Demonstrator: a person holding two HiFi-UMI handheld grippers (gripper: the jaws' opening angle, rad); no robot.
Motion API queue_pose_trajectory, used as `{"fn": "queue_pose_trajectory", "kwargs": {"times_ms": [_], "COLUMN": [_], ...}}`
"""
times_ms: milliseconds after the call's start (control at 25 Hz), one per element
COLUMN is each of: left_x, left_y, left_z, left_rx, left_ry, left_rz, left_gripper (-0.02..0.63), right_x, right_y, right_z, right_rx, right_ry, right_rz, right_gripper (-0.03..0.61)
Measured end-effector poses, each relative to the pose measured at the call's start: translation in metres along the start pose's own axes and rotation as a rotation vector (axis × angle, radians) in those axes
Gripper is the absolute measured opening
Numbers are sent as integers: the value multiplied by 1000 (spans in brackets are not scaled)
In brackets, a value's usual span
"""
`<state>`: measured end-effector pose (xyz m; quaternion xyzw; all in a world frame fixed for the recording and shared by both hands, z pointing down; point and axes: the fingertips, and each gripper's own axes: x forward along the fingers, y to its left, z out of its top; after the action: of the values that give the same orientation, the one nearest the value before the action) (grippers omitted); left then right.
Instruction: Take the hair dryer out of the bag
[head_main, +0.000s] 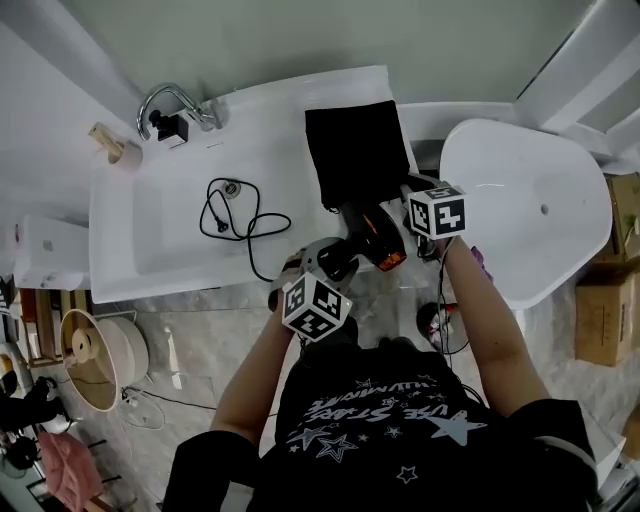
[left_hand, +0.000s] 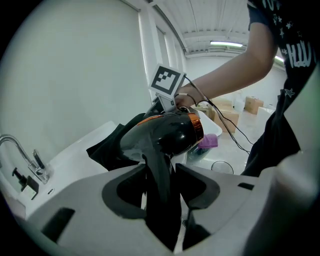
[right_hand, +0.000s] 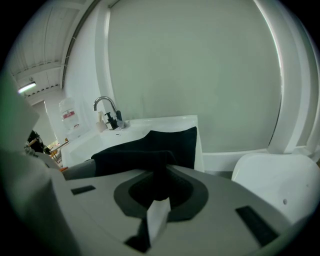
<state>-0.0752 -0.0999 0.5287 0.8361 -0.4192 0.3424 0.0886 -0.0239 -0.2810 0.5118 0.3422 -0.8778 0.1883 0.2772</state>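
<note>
So the hair dryer (head_main: 368, 238) (left_hand: 165, 132) is up off the counter right at the near edge of the bag (head_main: 355, 150) (right_hand: 150, 147), over the front corner of the white sink (head_main: 150, 240). The left gripper (head_main: 335, 264) (left_hand: 161, 182) has it by the handle, jaws about half closed and pinching the handle on both sides. The handle hangs down into the jaws, and the barrel's long axis runs from the bag toward the person, slanting to the bathtub (head_main: 530, 200) side, with the orange-ringed end nearest the person. Can't really tell if the far end is fully clear of the fabric. It's glossy black with one copper-orange band around the near end. The right gripper (head_main: 408, 192) (right_hand: 157, 192) is squeezed nearly closed on a fold of the flat black bag. A black cord (head_main: 240, 215) lies looped in the basin.
</note>
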Motion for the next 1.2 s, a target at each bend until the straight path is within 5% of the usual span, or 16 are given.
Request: {"fn": "queue_pose_trajectory", "kwargs": {"times_ms": [680, 1200], "left_x": [-21, -37], "left_y": [-50, -83], "left_z": [20, 27], "left_rx": [-30, 22], "left_ry": [-61, -100], "left_rz": [103, 129], "left_gripper": [193, 192], "right_x": [-3, 3], "right_y": [-11, -27], "right_z": [-6, -4], "right_rx": [-57, -75], "right_ry": [7, 42], "right_rz": [11, -54], "right_gripper": [23, 23]}}
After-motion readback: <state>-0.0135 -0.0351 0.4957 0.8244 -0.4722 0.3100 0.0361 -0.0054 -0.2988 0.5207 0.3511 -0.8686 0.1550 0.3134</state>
